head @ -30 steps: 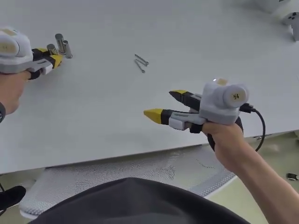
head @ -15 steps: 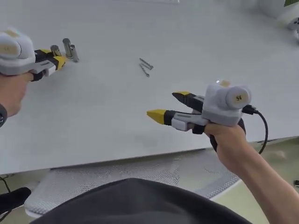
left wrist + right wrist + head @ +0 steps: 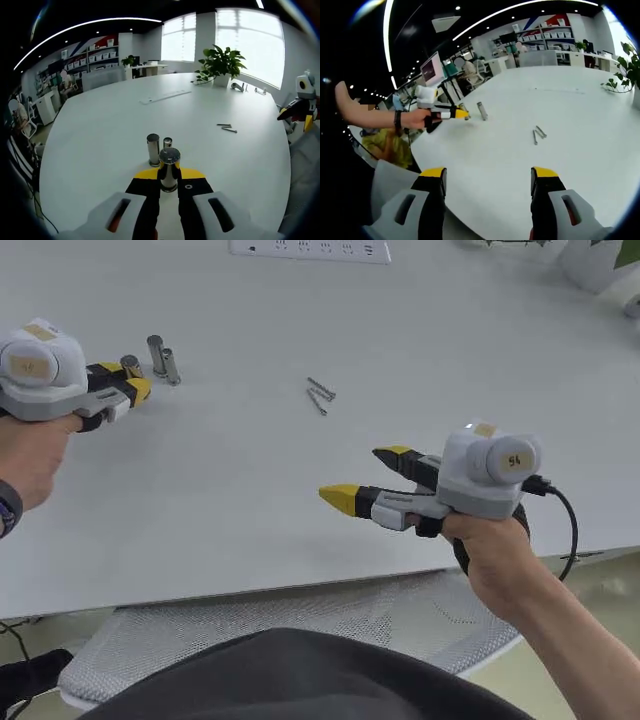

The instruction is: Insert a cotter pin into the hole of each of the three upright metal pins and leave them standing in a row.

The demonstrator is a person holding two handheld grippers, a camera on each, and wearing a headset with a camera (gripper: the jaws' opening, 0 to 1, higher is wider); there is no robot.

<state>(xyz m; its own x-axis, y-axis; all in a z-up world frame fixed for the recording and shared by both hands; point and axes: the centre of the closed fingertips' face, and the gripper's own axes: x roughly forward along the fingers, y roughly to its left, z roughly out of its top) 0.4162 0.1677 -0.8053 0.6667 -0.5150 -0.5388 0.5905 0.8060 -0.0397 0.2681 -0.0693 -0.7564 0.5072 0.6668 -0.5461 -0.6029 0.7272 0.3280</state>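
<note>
Left gripper (image 3: 170,176) clamps one metal pin (image 3: 169,156) near the tabletop's (image 3: 240,490) left edge; right gripper (image 3: 358,473) gapes over its near edge.

Work surface: a large white table (image 3: 250,500) with a rounded edge. A white power strip (image 3: 310,249) lies on its far side. A grey mesh chair (image 3: 300,615) stands below the near edge. Beyond the table, tall windows (image 3: 247,42) admit daylight. A potted plant (image 3: 220,62) stands at the table's far end, before the windows. Open shelving (image 3: 90,57) lines the far wall. Curved light strips (image 3: 75,27) run along the dark ceiling. A monitor (image 3: 431,67), possibly on a desk, stands past the table; fisheye distortion limits detail.
</note>
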